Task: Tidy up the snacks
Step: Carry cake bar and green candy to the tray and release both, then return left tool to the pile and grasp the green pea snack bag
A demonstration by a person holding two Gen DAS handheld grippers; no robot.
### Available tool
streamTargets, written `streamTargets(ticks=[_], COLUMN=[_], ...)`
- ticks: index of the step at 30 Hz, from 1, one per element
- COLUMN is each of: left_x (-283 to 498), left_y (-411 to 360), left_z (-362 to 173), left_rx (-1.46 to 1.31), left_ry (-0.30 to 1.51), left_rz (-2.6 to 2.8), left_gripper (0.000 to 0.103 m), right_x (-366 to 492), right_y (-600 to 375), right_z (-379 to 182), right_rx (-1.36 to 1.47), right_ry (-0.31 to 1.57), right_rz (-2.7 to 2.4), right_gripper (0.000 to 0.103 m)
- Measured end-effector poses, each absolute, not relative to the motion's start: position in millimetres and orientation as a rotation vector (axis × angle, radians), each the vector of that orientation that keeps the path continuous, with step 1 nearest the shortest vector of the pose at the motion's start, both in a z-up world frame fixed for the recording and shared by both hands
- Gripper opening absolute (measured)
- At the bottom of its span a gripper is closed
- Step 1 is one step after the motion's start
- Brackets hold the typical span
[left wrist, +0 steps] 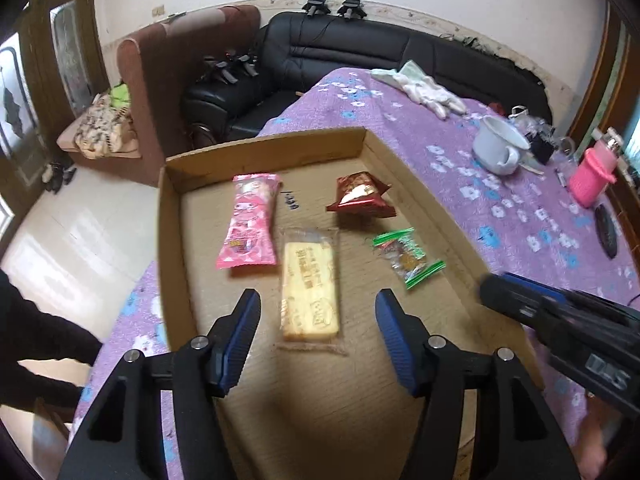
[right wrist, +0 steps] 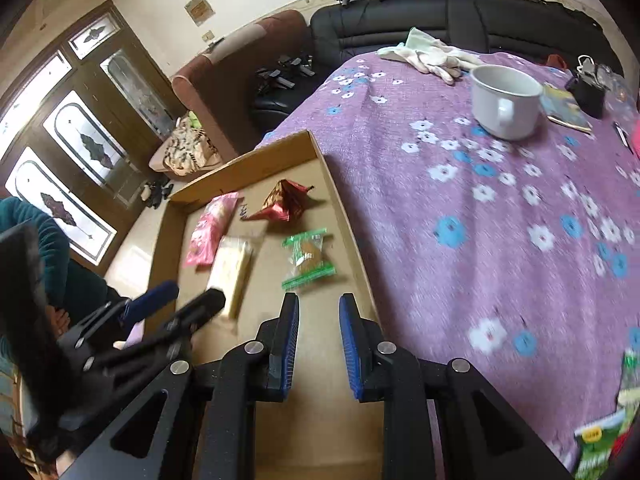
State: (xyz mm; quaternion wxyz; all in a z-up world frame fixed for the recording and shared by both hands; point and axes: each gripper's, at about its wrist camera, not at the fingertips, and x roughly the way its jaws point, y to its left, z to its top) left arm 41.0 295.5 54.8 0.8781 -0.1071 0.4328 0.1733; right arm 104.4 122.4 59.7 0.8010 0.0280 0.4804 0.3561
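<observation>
A shallow cardboard tray lies on the purple floral tablecloth. In it are a pink packet, a yellow cake in clear wrap, a red foil packet and a green-edged clear packet. My left gripper is open just above the near end of the yellow cake, holding nothing. My right gripper hangs over the tray's near right part with a narrow gap between its pads and nothing in it; the green-edged packet lies just beyond its tips. More green snack bags lie on the cloth at lower right.
A white mug stands on the cloth beyond the tray, with white gloves behind it and a pink bottle at the right. A black sofa runs behind the table. A person's dark sleeve is at the left.
</observation>
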Motion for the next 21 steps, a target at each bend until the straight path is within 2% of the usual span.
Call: streamTargets(ticks=[13, 21], left_x=[15.3, -14.9], left_y=[279.1, 195.2], left_z=[68.6, 83.4], left_rx=[-0.140, -0.124], left_ry=[0.861, 0.813], left_rz=[0.424, 0.200], left_gripper=[0.059, 0.059], right_x=[63.0, 69.8], right_y=[-10.4, -140.9], right_z=[76.8, 77.8], right_rx=[0.139, 0.283], right_ry=[0.940, 0.839], right_rz=[0.756, 0.582], right_gripper=[0.023, 0.022])
